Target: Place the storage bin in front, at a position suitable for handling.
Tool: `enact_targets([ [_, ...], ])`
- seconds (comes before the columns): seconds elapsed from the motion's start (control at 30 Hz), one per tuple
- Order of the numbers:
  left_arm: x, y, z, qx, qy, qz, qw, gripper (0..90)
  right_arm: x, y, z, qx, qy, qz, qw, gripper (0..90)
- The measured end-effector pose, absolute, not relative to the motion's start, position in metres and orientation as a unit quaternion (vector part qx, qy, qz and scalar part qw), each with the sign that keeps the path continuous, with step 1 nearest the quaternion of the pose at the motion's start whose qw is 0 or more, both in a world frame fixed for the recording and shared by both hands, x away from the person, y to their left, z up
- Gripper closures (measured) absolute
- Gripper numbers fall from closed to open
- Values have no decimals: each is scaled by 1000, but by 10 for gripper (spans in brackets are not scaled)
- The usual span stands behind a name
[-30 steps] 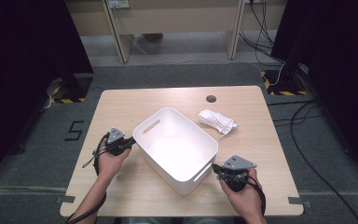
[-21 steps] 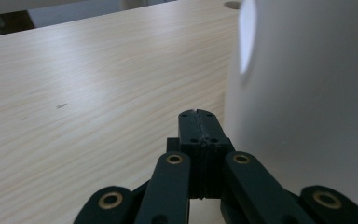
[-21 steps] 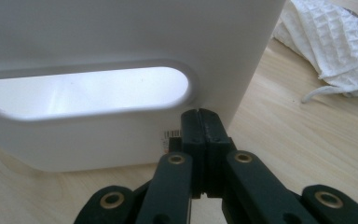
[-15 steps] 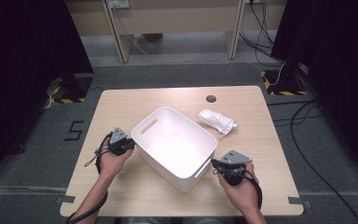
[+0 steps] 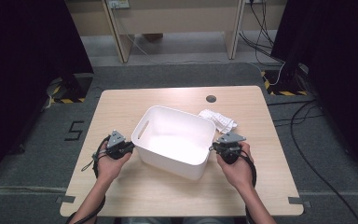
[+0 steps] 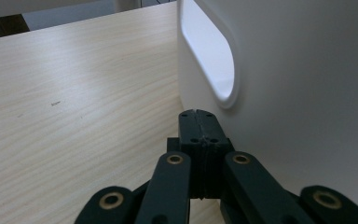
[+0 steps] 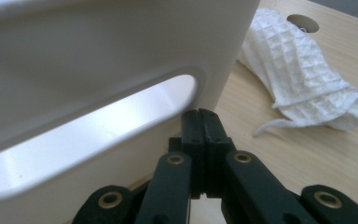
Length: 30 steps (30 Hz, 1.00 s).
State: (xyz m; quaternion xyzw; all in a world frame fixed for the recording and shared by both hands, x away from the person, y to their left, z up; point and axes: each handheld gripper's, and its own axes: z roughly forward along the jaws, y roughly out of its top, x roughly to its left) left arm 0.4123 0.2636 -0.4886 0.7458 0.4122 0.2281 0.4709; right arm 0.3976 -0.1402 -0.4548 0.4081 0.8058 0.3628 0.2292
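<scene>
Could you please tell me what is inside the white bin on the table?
From the high view, the white bin looks empty: its bare white floor shows with nothing lying on it. The near wall covers a strip of the floor just behind it, so that edge cannot be checked.

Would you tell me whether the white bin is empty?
Empty: the high view shows the white bin's bare white floor, and the white cloth lies outside it.

Left gripper [image 6: 199, 122] sitting closed beside the white bin [image 6: 307, 93]

Its black jaws are pressing together with nothing between them, tips lying just under the bin's oval handle slot [image 6: 208, 56] at one o'clock; the wooden table [image 6: 74, 102] is stretching away toward ten o'clock.
</scene>
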Motion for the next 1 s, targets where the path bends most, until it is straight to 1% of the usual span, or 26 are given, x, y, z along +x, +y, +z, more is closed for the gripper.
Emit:
enact_targets([
  [0.57,413,258,-490,745,428,208,468,900,448,-135,-454,422,805,351,226,900],
  [0.7,411,258,-490,744,430,207,467,900,452,-137,-454,419,807,352,224,900],
  [0.83,406,260,-488,745,425,208,470,900,441,-143,-444,420,800,360,231,900],
  [1.0,398,260,-487,747,420,211,469,900,414,-151,-443,413,810,360,210,900],
])
